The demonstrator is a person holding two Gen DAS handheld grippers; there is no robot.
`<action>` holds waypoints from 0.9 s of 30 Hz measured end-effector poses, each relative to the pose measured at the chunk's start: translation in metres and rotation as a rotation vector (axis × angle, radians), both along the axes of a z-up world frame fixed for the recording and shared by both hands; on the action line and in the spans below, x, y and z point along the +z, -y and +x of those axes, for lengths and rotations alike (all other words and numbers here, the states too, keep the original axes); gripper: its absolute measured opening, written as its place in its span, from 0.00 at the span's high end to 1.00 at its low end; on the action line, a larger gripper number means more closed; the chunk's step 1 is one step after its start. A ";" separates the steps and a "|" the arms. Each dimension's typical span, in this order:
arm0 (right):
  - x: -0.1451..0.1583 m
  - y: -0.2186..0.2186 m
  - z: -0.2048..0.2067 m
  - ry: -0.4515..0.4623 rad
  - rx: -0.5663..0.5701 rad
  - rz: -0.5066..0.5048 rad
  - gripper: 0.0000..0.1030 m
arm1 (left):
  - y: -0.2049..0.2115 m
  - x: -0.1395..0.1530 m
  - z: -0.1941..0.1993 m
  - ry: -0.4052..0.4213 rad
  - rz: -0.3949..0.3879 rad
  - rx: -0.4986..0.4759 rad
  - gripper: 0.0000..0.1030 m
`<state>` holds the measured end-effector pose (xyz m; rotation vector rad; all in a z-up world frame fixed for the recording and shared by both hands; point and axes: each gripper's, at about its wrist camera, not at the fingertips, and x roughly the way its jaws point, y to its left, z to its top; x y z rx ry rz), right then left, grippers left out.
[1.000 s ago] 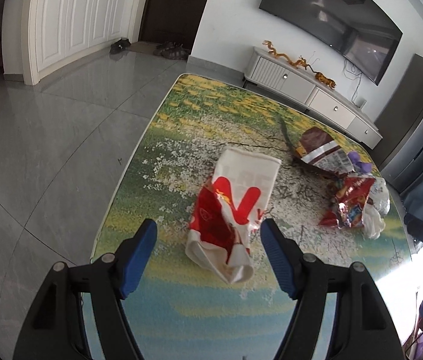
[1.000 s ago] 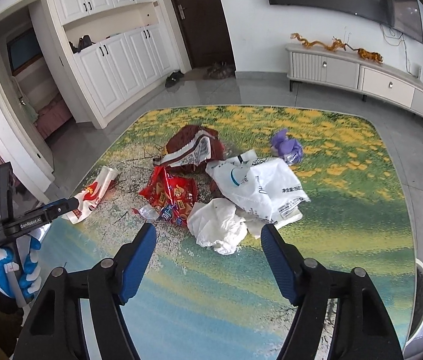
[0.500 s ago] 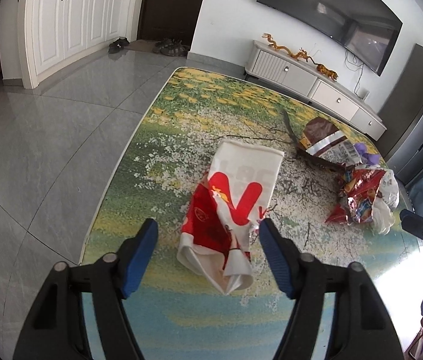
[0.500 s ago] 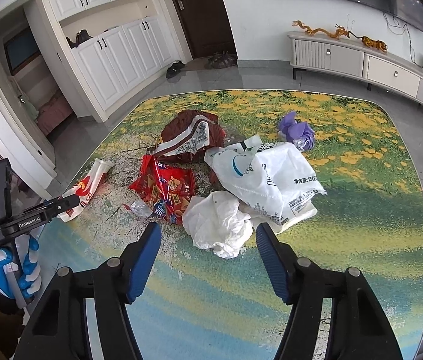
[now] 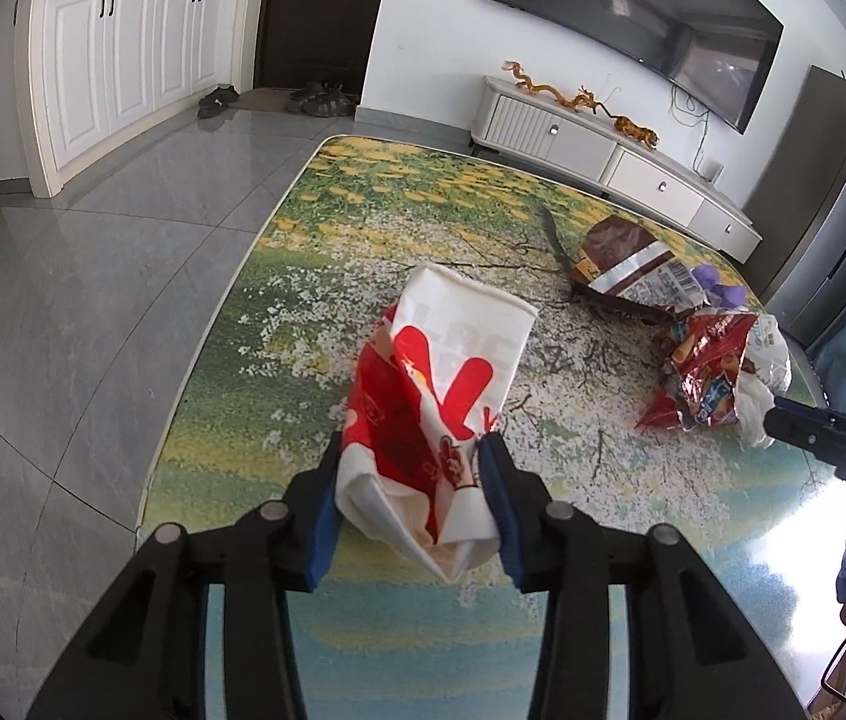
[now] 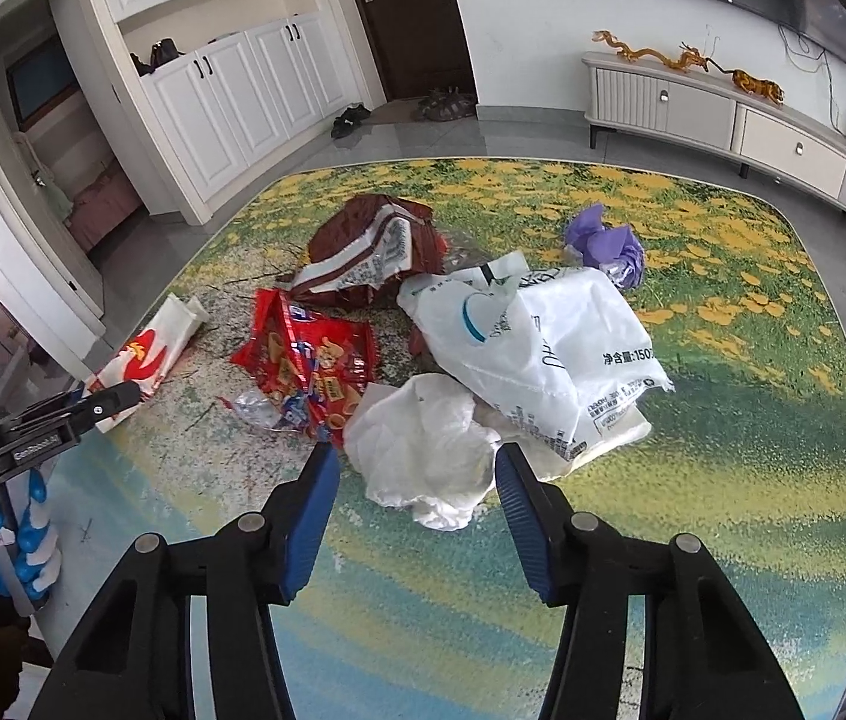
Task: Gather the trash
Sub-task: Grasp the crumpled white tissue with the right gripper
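Note:
A red and white paper bag [image 5: 441, 396] lies at the near left of the flower-print tabletop [image 5: 399, 204]. My left gripper [image 5: 417, 450] is shut on the bag's near end. In the right wrist view the bag [image 6: 147, 348] lies at the left, with the left gripper [image 6: 105, 402] on it. My right gripper [image 6: 417, 462] is open, its fingers either side of a crumpled white tissue [image 6: 423, 444]. Behind it lie a white plastic bag [image 6: 543, 348], a red snack wrapper [image 6: 309, 372], a brown bag [image 6: 375, 252] and a purple wad [image 6: 603, 240].
The table edge [image 5: 207, 348] drops to grey floor tiles on the left. A white TV cabinet [image 6: 723, 114] stands against the far wall, white cupboards [image 6: 231, 84] at the left. A gloved hand [image 6: 3, 534] holds the left gripper.
My left gripper has closed on the near end of the red and white bag. My right gripper has moved forward, and its fingers now flank the white tissue.

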<state>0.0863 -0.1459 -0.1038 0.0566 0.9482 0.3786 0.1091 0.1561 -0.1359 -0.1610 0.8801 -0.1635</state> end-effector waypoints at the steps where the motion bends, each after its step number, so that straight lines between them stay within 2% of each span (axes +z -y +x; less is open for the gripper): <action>1: -0.003 0.001 0.001 -0.005 -0.001 -0.003 0.52 | 0.000 0.000 0.000 0.000 -0.002 -0.001 0.61; 3: -0.008 0.001 0.003 -0.015 -0.004 -0.006 0.55 | 0.000 0.000 0.000 0.001 -0.008 0.001 0.62; 8: -0.014 0.004 0.002 -0.022 0.005 0.005 0.76 | -0.001 0.001 -0.003 0.007 -0.019 0.003 0.62; 10: -0.012 0.005 0.000 -0.017 0.012 0.010 0.79 | 0.000 0.003 -0.004 0.012 -0.026 0.004 0.62; 14: -0.007 0.008 -0.006 -0.006 0.022 0.015 0.80 | -0.001 0.007 -0.008 0.019 -0.059 0.013 0.63; 27: 0.024 0.025 -0.038 0.064 0.020 0.048 0.80 | 0.006 0.037 -0.034 0.083 -0.075 0.022 0.63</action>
